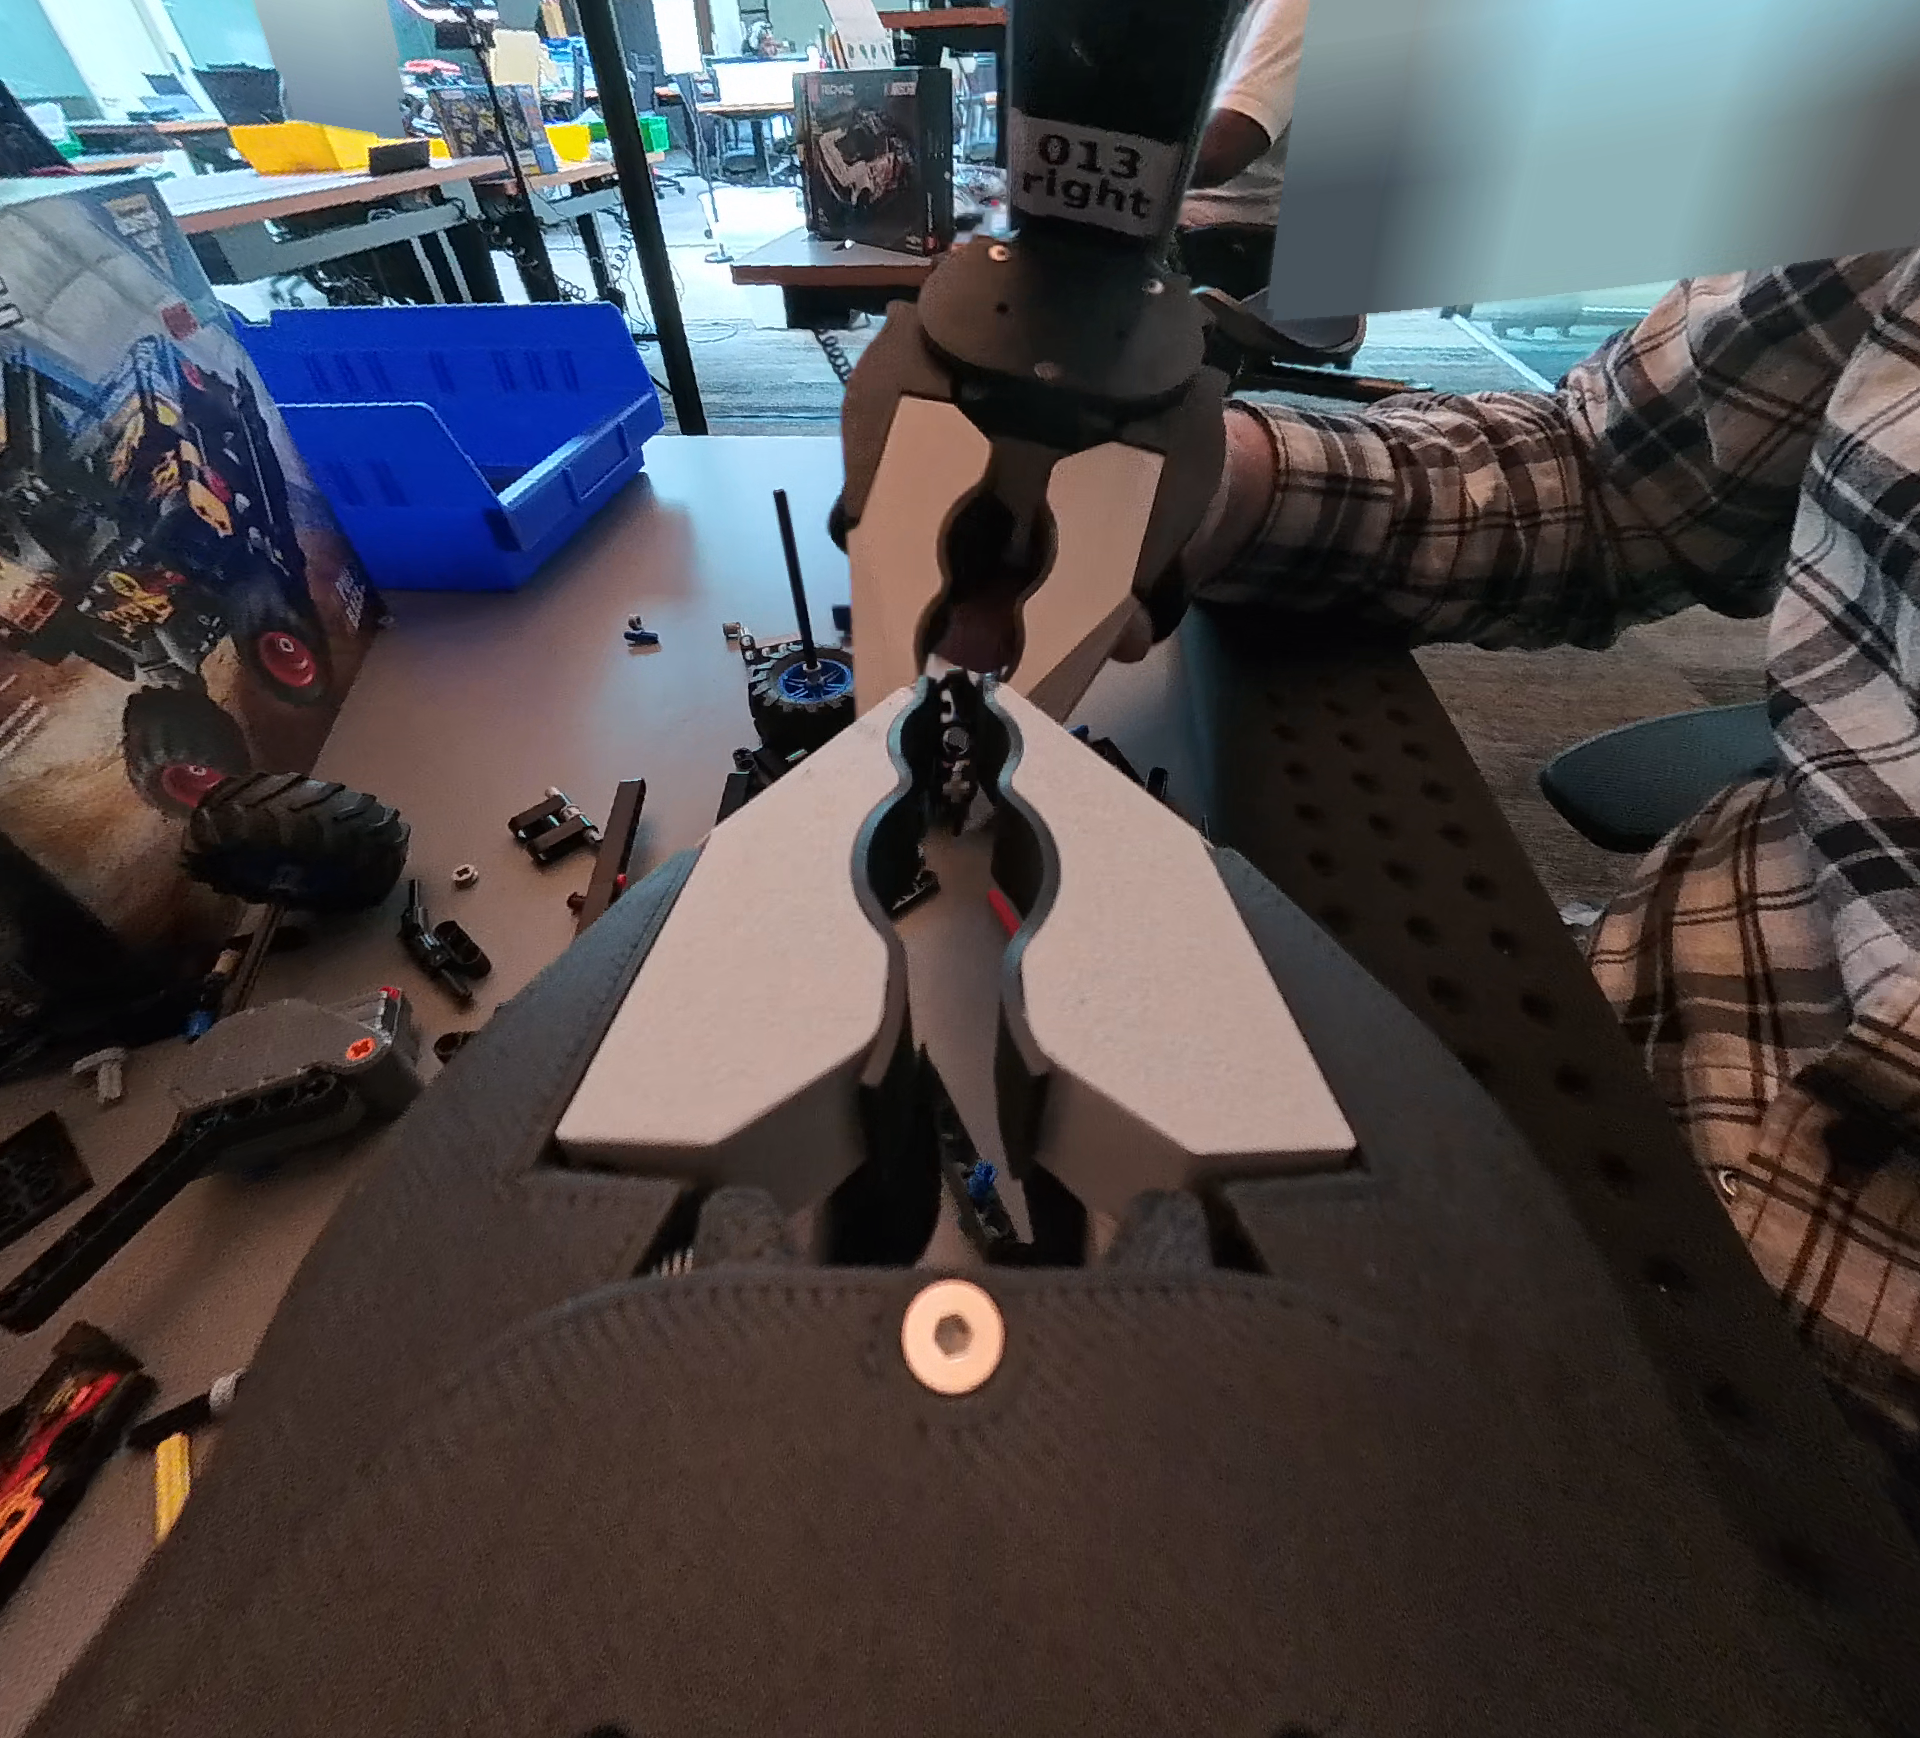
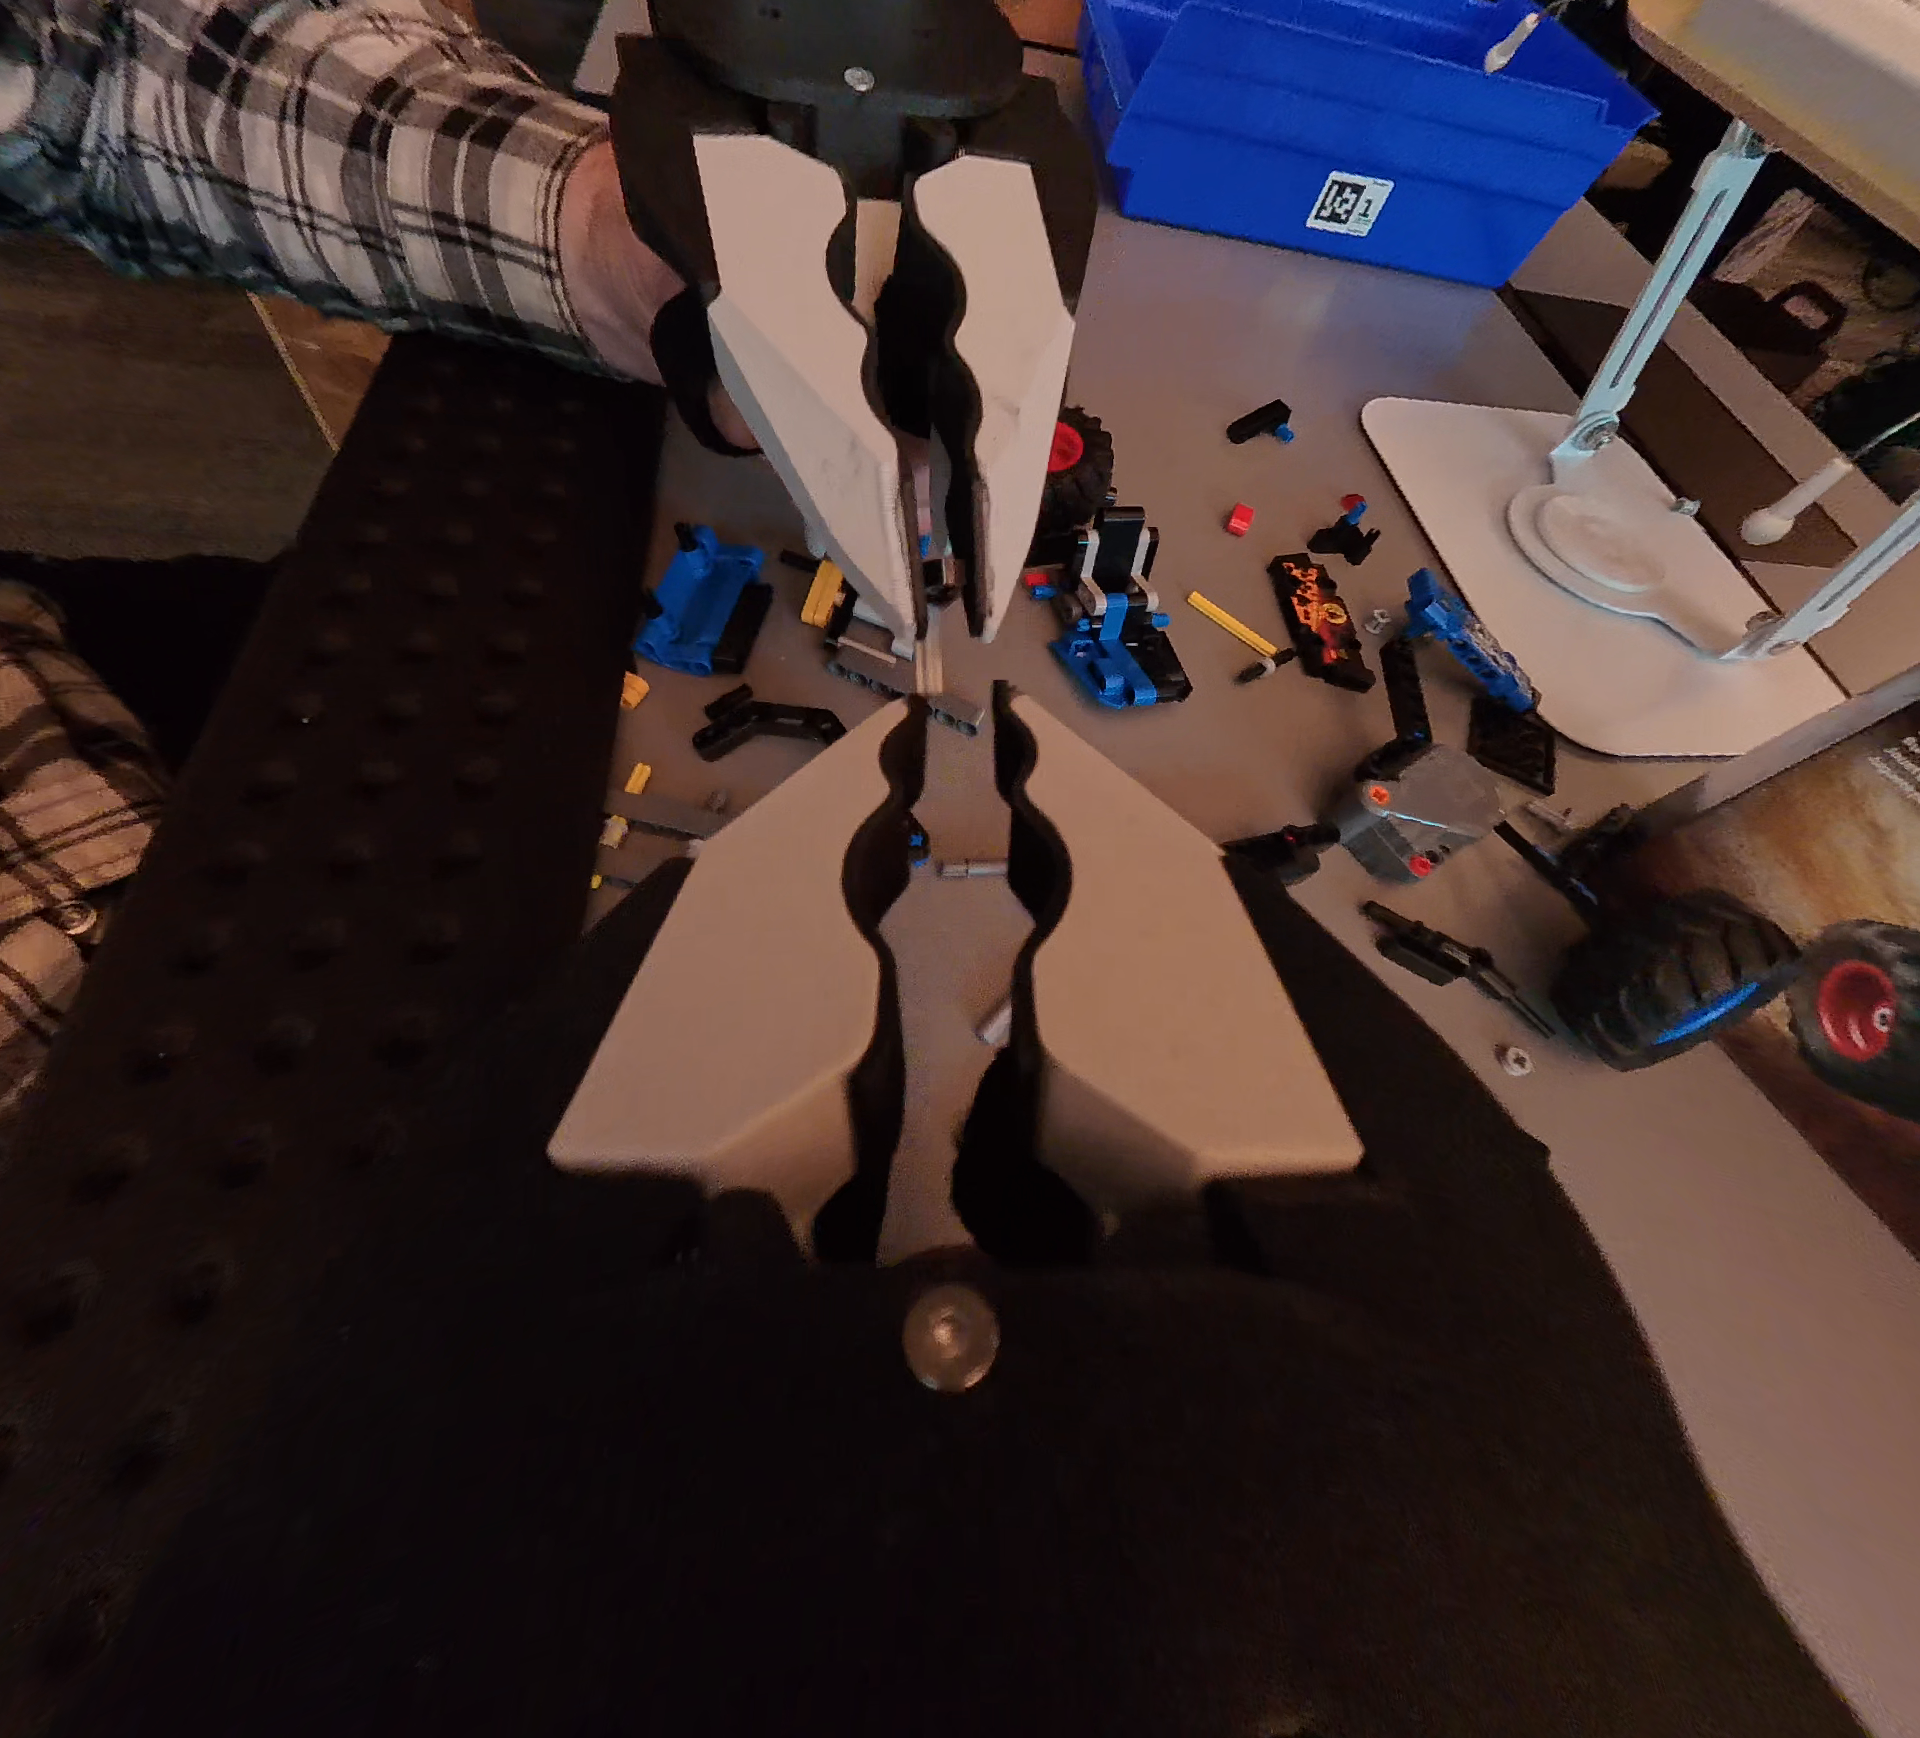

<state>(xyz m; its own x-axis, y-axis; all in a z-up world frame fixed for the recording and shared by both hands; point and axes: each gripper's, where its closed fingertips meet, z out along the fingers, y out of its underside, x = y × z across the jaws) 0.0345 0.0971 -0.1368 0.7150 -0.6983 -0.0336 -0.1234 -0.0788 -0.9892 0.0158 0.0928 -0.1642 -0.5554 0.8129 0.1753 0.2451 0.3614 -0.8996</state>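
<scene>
My left gripper (image 1: 956,689) is almost shut on a small black building-toy piece (image 1: 952,743), held between its fingertips above the grey table (image 1: 540,712). The right wrist view shows the left gripper (image 2: 945,623) from the front, with the piece (image 2: 941,585) near its tips. My right gripper (image 2: 958,701) faces it tip to tip, very close. Its jaws stand a little apart with nothing seen between them. It also shows in the left wrist view (image 1: 966,662). A grey beam (image 2: 961,712) lies on the table below the tips.
Loose toy parts are scattered over the table: a wheel with an upright axle (image 1: 805,686), a black tyre (image 1: 296,841), a grey motor (image 2: 1418,810) and a blue-black assembly (image 2: 1117,639). A blue bin (image 2: 1340,99), a picture box (image 1: 135,545), a white lamp base (image 2: 1590,566) and a black perforated board (image 2: 416,753) surround them. My two grippers' fingertips are within a few centimetres of each other. My right tips are roughly 15 centimeters from the grey motor (image 2: 1418,810). Look for it in the left wrist view (image 1: 329,1034) too.
</scene>
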